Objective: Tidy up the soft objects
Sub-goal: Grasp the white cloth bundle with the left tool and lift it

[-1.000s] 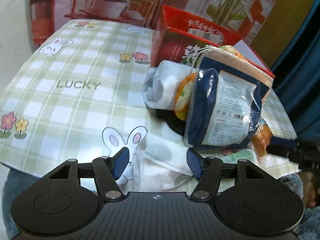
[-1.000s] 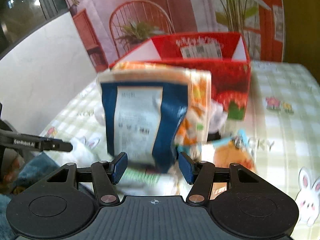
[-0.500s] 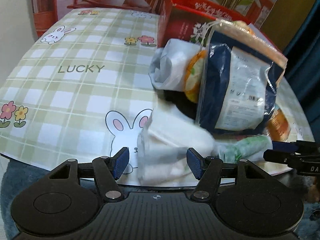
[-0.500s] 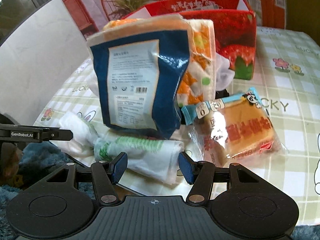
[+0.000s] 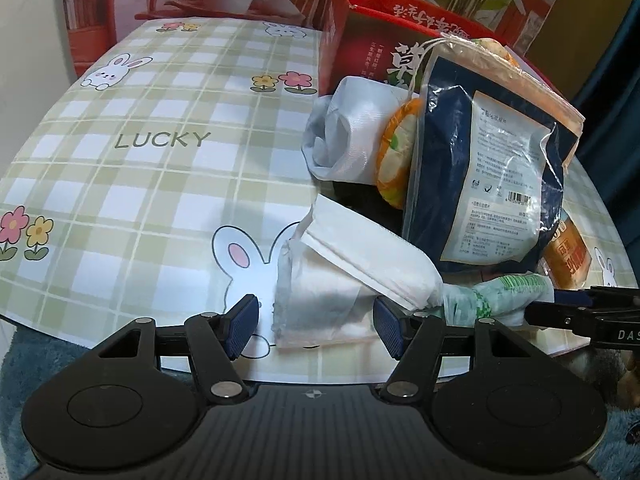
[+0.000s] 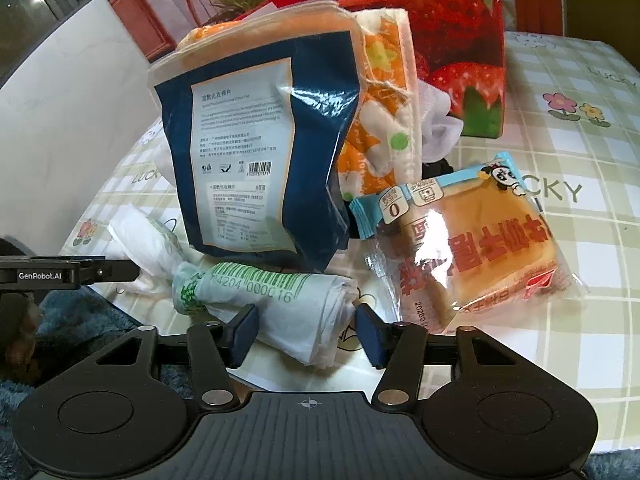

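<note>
A pile of soft items lies on the checked tablecloth [image 5: 160, 184]. A blue cotton-pad pouch [image 6: 256, 156] stands upright, also in the left wrist view [image 5: 484, 184]. An orange flowered cloth [image 6: 384, 120] leans behind it. A white tissue pack [image 5: 340, 280] lies between the open jaws of my left gripper [image 5: 314, 324]. A rolled white bag with green print [image 6: 272, 296] lies between the open jaws of my right gripper [image 6: 306, 334]. A wrapped cake [image 6: 476, 248] lies to its right. A red strawberry box [image 6: 448, 44] stands behind the pile.
A white rolled plastic bag [image 5: 352, 132] lies by the red box [image 5: 384, 44]. The table edge runs just in front of both grippers, with blue carpet [image 5: 48, 352] below. Each gripper shows at the side of the other's view: left [image 6: 60, 274], right [image 5: 592, 316].
Both grippers have pulled back and lower toward the table's front edge. The blue pouch, close in front of the right gripper before, now stands farther off in the pile.
</note>
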